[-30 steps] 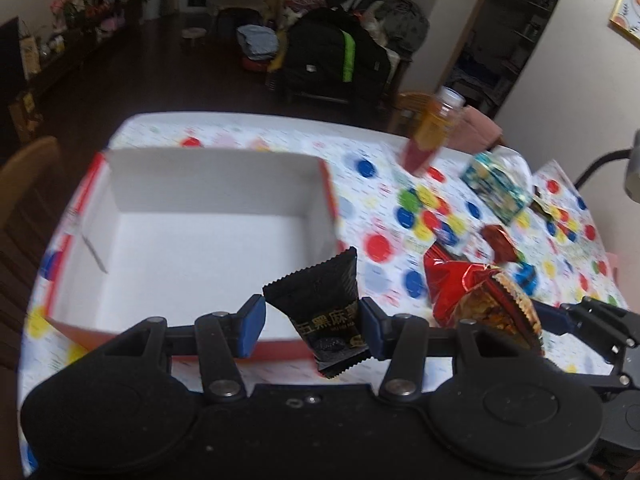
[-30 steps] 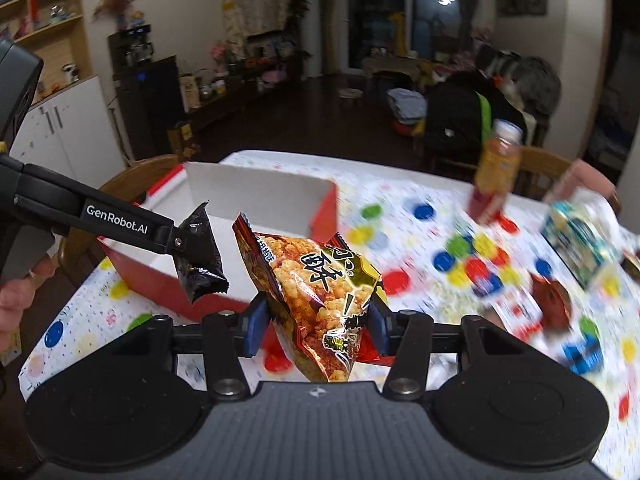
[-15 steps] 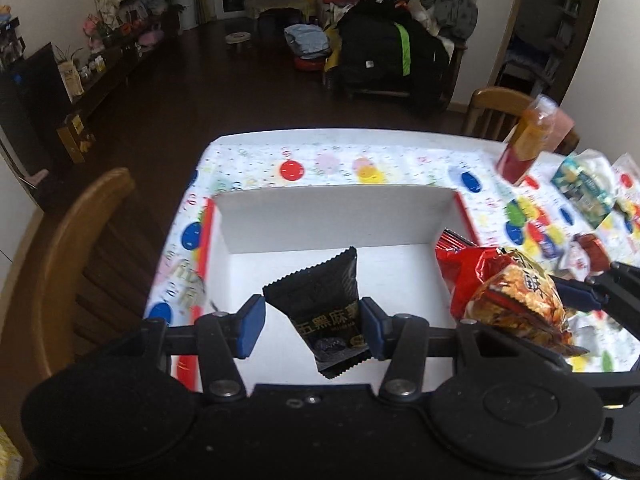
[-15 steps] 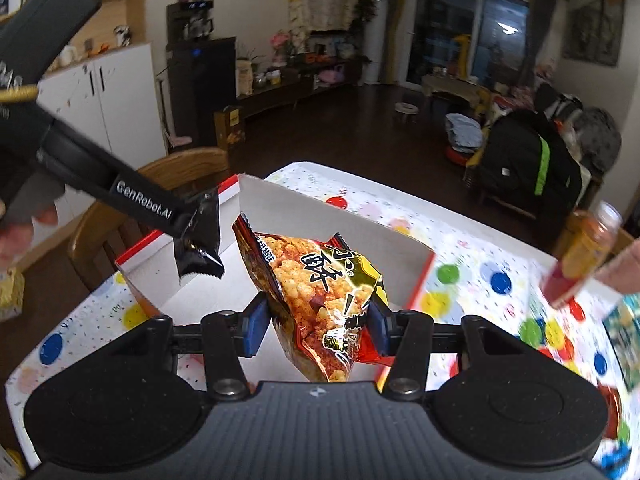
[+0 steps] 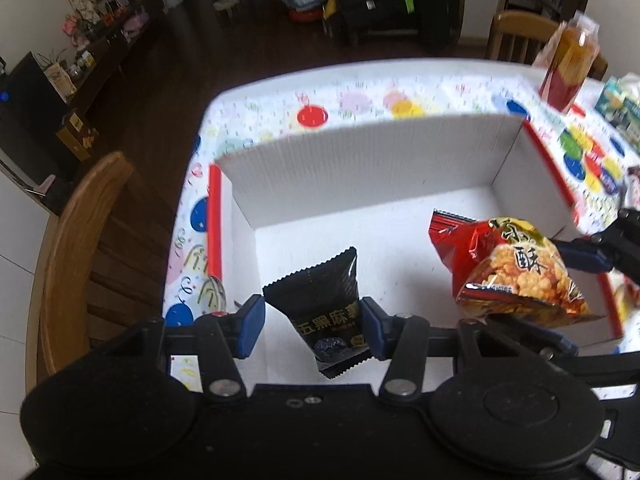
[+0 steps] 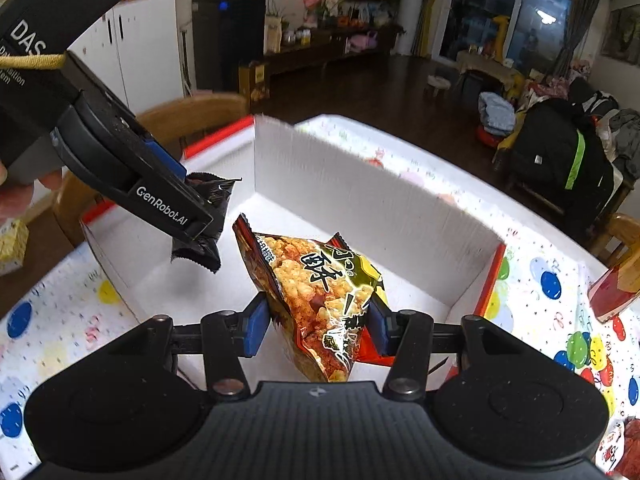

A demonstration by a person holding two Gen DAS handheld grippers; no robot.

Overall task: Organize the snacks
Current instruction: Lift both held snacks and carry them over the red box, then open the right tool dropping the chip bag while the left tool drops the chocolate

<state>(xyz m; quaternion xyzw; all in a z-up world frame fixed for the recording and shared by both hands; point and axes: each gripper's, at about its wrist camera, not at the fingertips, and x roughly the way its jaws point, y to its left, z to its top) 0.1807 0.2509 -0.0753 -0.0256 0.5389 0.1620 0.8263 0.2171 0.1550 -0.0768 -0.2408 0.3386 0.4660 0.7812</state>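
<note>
A white open-top box [image 5: 360, 160] with red outer sides stands on the dotted tablecloth. My left gripper [image 5: 312, 330] is shut on a small black snack packet [image 5: 328, 312], held upright over the box's near-left floor. My right gripper [image 6: 316, 326] is shut on a red and yellow snack bag [image 6: 320, 280], which hangs inside the box [image 6: 360, 208] over its floor. In the left wrist view the same bag [image 5: 516, 272] is at the right, with a blue finger pad [image 5: 584, 256] against it. The right wrist view shows the left gripper [image 6: 200, 220] gripping the black packet [image 6: 208, 200], close beside the bag.
A bottle of orange-red drink [image 5: 568, 68] stands past the box's far right corner. A blue-green packet [image 5: 620, 108] and other snacks lie on the table's right side. A wooden chair [image 5: 80, 240] stands at the table's left edge. A hand [image 6: 16, 196] holds the left gripper.
Both grippers have carried their snacks from in front of the box to over its inside and lower. Each grip is unchanged.
</note>
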